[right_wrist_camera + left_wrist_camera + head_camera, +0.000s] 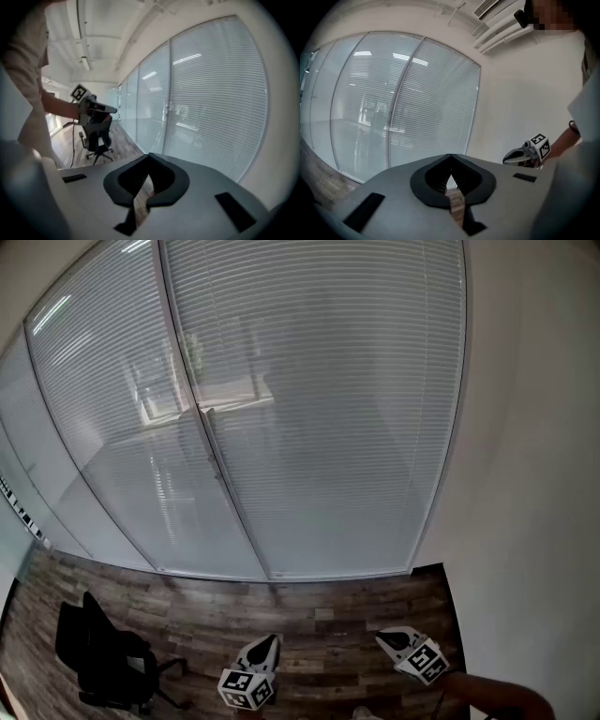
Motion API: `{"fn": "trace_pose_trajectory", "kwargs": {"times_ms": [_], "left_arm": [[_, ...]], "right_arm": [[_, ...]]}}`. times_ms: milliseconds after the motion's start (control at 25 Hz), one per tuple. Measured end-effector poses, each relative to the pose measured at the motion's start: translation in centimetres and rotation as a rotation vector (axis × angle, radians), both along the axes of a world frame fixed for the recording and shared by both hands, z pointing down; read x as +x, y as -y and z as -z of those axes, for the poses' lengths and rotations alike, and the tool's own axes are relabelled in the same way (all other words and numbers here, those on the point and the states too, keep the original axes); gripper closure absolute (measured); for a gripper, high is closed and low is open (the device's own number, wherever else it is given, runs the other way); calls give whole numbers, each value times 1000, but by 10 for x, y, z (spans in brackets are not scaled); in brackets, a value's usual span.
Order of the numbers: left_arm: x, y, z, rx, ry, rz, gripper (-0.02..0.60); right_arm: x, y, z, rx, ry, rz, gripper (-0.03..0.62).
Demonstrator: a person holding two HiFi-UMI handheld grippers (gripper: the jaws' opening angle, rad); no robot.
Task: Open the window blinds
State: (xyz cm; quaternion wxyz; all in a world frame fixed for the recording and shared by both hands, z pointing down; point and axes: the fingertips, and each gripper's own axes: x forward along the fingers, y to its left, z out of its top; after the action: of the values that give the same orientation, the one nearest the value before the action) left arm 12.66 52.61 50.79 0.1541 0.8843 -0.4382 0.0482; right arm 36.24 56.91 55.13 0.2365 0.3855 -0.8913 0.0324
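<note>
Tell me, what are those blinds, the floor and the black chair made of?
The blinds are thin pale slats with slight sheen, likely aluminium or plastic. The floor shows grained planks with seams: wood or laminate. The chair looks matte black, perhaps fabric over plastic; too small to tell.

"Where do the blinds (309, 399) hang?"

"Straight ahead, reaching down to the floor (328, 610), with a wall (530, 474) meeting them at right."

"And the chair (103, 657)?"

"On the floor at left, apart from the blinds. The left gripper (270, 641) is to its right, the right gripper (382, 639) beyond that, both well short of the blinds."
</note>
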Motion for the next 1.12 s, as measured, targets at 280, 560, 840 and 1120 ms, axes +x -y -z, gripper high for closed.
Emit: {"fn": "trace_pose_trajectory", "kwargs": {"times_ms": [280,560,840,1120], "left_arm": [[-26,10,1,2,-11,40,566],[-3,7,-2,-11,-16,4,566],[5,5,-8,-19,-12,-5,566],[3,-5,-12,-28,-19,16,566]], "right_arm": [[8,28,13,28,30,-88,588],[-35,34,15,83,102,-111,588],[-39,40,20,29,236,-163,585],[-37,30,27,26,280,-170,516]]}}
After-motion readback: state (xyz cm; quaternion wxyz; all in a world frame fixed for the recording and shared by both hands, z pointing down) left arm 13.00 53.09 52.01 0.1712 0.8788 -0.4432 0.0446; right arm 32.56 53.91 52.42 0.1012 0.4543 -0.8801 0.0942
